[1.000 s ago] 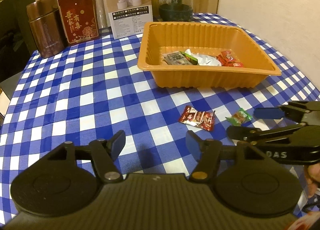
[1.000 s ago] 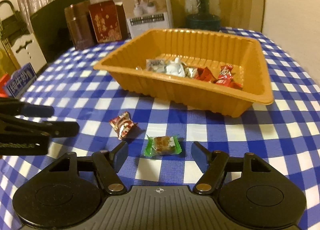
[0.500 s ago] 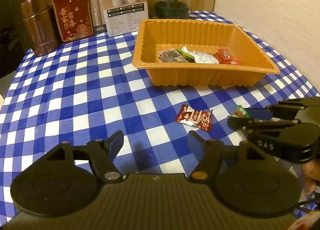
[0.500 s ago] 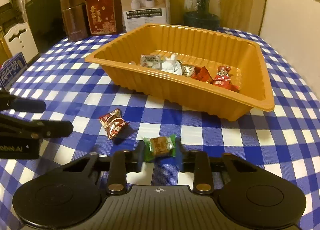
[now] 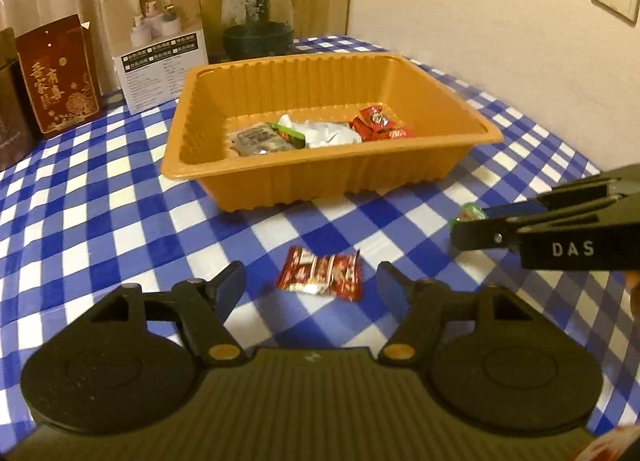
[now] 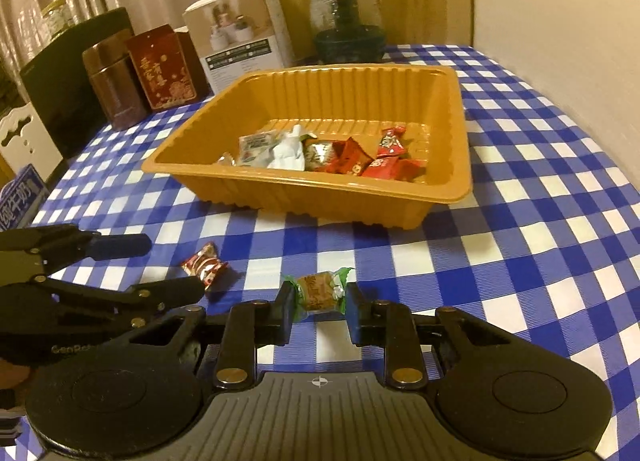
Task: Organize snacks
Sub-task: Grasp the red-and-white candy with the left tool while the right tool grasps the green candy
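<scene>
Since a second ago, left gripper (image 5: 312, 285) has closed in on the red candy (image 5: 320, 273), jaws apart astride it, on bench near side of orange tray (image 5: 320, 181).
Right view: right gripper (image 6: 318, 307) clamped on green-wrapped candy (image 6: 318, 293), near tray. Light, crinkly; grip across the body.

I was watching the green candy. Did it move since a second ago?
Yes. The green-wrapped candy has left the checkered tablecloth; the right gripper pinches it, lifted toward the orange tray.
</scene>
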`<action>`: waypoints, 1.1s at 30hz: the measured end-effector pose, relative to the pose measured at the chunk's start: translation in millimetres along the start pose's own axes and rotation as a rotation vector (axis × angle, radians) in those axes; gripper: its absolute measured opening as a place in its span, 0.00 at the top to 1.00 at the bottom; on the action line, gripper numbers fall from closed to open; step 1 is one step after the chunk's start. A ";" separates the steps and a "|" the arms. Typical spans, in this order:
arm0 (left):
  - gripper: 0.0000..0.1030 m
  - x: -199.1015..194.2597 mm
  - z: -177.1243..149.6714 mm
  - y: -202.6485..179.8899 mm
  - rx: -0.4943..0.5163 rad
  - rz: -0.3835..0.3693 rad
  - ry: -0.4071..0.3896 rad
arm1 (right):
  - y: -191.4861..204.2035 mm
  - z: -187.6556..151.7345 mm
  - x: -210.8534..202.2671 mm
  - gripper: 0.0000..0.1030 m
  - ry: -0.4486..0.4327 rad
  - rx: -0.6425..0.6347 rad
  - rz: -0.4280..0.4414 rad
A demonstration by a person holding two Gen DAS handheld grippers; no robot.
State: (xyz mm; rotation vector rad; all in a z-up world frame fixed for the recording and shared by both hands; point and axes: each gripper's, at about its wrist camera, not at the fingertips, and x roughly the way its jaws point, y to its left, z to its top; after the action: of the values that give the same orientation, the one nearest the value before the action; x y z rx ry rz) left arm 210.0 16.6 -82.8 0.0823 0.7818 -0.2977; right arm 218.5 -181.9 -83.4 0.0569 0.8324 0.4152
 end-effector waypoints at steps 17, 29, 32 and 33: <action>0.51 30.9 2.2 -3.1 0.036 -0.012 0.047 | 1.1 1.7 3.5 0.74 0.013 0.027 0.024; 0.61 30.6 3.4 -6.8 0.028 -0.023 0.053 | 1.7 2.4 3.1 0.74 0.011 0.032 0.025; 0.62 30.4 3.4 -8.0 0.028 -0.025 0.055 | 2.0 2.5 3.7 0.74 0.012 0.031 0.024; 0.62 30.3 3.3 -8.1 0.029 -0.026 0.055 | 2.1 2.5 4.0 0.74 0.013 0.031 0.025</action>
State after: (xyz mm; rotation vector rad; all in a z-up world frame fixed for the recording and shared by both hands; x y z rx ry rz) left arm 230.2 1.2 -101.5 0.1078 0.8332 -0.3326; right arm 222.0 -178.2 -84.1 0.0936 0.8519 0.4260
